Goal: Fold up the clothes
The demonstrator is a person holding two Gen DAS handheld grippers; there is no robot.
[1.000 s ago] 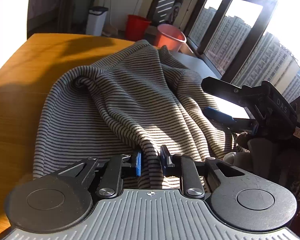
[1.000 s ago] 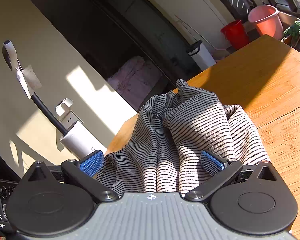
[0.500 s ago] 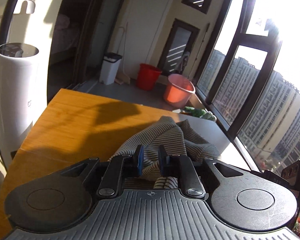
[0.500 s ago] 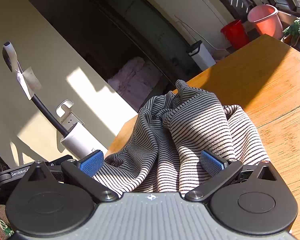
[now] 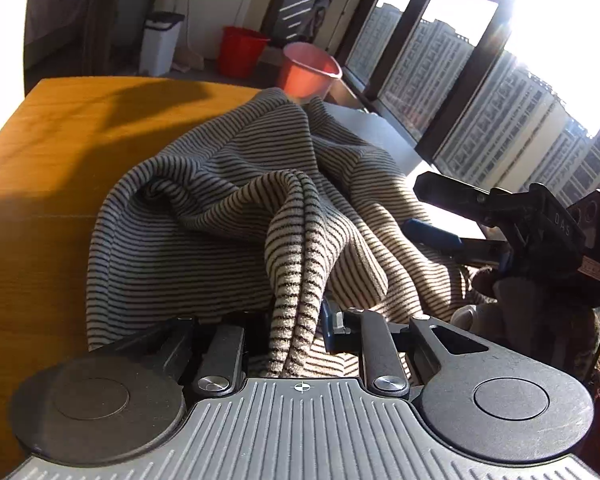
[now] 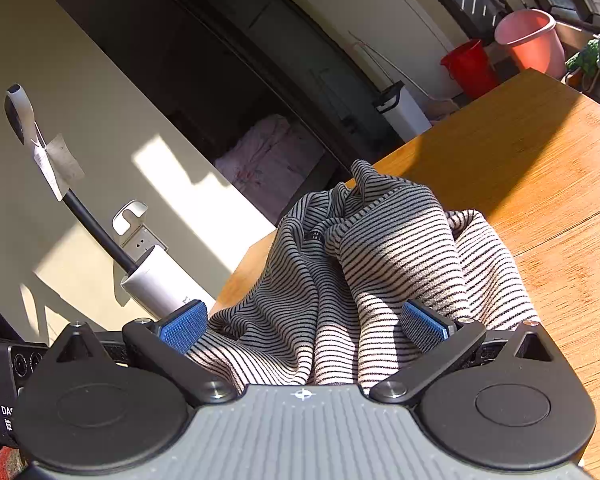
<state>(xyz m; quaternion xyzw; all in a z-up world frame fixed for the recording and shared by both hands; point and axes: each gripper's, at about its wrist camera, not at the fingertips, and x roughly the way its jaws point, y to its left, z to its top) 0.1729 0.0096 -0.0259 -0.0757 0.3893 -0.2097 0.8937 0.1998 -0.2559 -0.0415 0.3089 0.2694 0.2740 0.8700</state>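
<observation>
Wooden surface (image 5: 40,168), smooth, orange-brown, sunlit with a broad shadow at 11 o'clock. Striped knit garment (image 5: 204,216), soft, ribbed, fine dark lines on pale ground, lies heaped in rumpled folds on the surface at centre. Tall windows (image 5: 452,92) at 2 o'clock show tower blocks. Pink bucket (image 5: 310,76), red bucket (image 5: 242,54) and white bin (image 5: 160,44) stand on the floor at 12 o'clock. Left hand-held gripper (image 5: 296,320): jaws closing, clamped on a bunched ridge of garment. Right hand-held gripper (image 6: 304,324): blue textured pads (image 6: 184,326) spread wide, cloth between them unpinched.
</observation>
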